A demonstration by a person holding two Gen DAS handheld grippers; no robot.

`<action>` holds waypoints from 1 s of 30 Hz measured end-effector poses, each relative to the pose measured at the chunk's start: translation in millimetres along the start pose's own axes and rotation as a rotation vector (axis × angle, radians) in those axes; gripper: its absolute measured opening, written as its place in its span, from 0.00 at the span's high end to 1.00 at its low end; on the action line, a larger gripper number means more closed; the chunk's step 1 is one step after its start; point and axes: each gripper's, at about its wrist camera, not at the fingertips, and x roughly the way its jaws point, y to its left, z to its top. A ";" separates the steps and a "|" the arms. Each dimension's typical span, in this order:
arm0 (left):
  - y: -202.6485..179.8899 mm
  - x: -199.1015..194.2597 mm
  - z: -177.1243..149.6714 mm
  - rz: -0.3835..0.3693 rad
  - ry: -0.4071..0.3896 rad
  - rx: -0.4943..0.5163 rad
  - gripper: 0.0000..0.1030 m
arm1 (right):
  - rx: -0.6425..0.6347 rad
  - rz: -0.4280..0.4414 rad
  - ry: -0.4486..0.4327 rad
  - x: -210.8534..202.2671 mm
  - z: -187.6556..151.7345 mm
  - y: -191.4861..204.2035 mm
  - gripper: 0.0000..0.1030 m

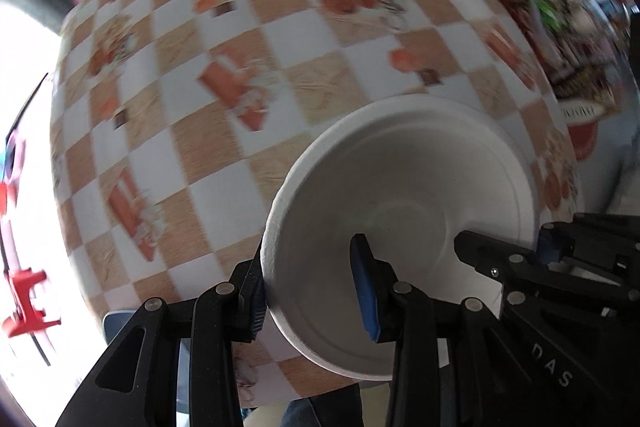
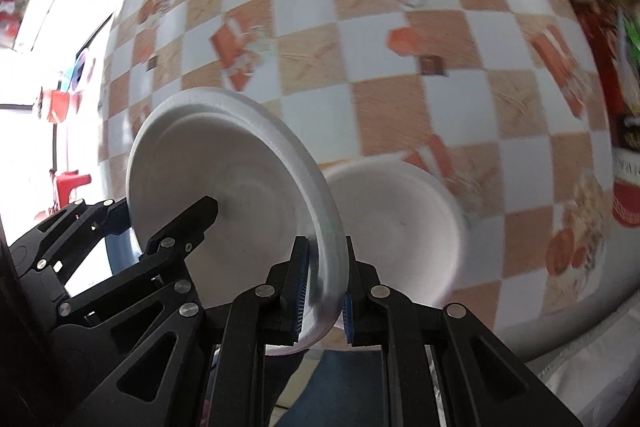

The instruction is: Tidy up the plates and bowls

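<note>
**Both grippers on white foam dishes above the checked desk**

Left wrist view: the left gripper [image 1: 316, 291] is clenched on a white foam bowl [image 1: 400, 211]. One blue-padded finger [image 1: 366, 287] lies inside the bowl, the other against the outer wall, so the rim is pinched between them. The bowl is tilted, its opening turned toward the camera, and is held above the near edge of the desk [image 1: 224, 75], which is covered by an orange-and-white checked cloth with food prints. The right gripper [image 1: 520, 259] is seen at the bowl's right rim; what it holds cannot be told from this view.

Right wrist view: the right gripper [image 2: 324, 291] is clenched on the rim of a white foam plate [image 2: 224, 179], held nearly on edge, one finger [image 2: 298, 287] on each face. Just right of the plate, and behind it, a white foam bowl [image 2: 396, 223] is seen over the desk [image 2: 360, 39]; whether it touches the plate cannot be told. The left gripper [image 2: 132, 223] is visible at the plate's left side, with one of its fingers across the plate's face.

Both views are motion-blurred. Blurred packets [image 1: 560, 27] lie on the desk beyond the bowl, to the right.
</note>
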 end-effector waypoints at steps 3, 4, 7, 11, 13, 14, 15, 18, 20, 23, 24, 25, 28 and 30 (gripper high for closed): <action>-21.9 3.9 6.3 -0.008 0.015 0.057 0.61 | 0.045 -0.011 0.002 0.2 -7.6 -19.0 0.82; -27.5 4.8 8.1 -0.005 0.015 0.071 0.61 | 0.060 -0.019 0.004 1.3 -9.8 -25.1 0.81; -41.6 11.5 13.0 -0.016 0.036 0.101 0.61 | 0.100 -0.019 0.009 3.2 -13.3 -40.9 0.81; -52.9 22.6 17.0 -0.030 0.065 0.108 0.61 | 0.125 -0.032 0.013 7.2 -14.9 -54.1 0.81; -57.0 28.6 16.8 -0.033 0.082 0.111 0.61 | 0.132 -0.035 0.015 11.2 -15.2 -58.5 0.81; -58.3 30.2 16.6 -0.035 0.089 0.111 0.61 | 0.136 -0.036 0.018 13.0 -15.9 -61.2 0.81; -59.4 32.0 16.2 -0.038 0.096 0.111 0.61 | 0.139 -0.036 0.020 15.1 -16.0 -63.0 0.81; -60.4 37.4 16.1 -0.050 0.116 0.102 0.61 | 0.141 -0.041 0.020 20.9 -15.3 -66.8 0.81; -60.3 37.0 17.0 -0.052 0.106 0.100 0.58 | 0.142 -0.038 0.015 23.1 -14.5 -67.2 0.81; -56.7 36.7 18.1 -0.042 0.103 0.094 0.48 | 0.131 -0.051 0.013 23.8 -13.4 -66.0 0.81; -54.8 36.4 18.3 -0.042 0.103 0.088 0.46 | 0.132 -0.052 0.014 26.2 -13.1 -67.0 0.81; -52.7 35.9 18.6 -0.041 0.102 0.081 0.41 | 0.136 -0.047 0.015 26.5 -12.8 -67.6 0.81; -42.5 32.1 17.8 -0.045 0.089 0.058 0.32 | 0.139 -0.048 0.012 25.2 -13.3 -69.0 0.81; -36.5 30.3 17.2 -0.044 0.084 0.042 0.28 | 0.138 -0.049 0.015 22.9 -12.2 -73.1 0.81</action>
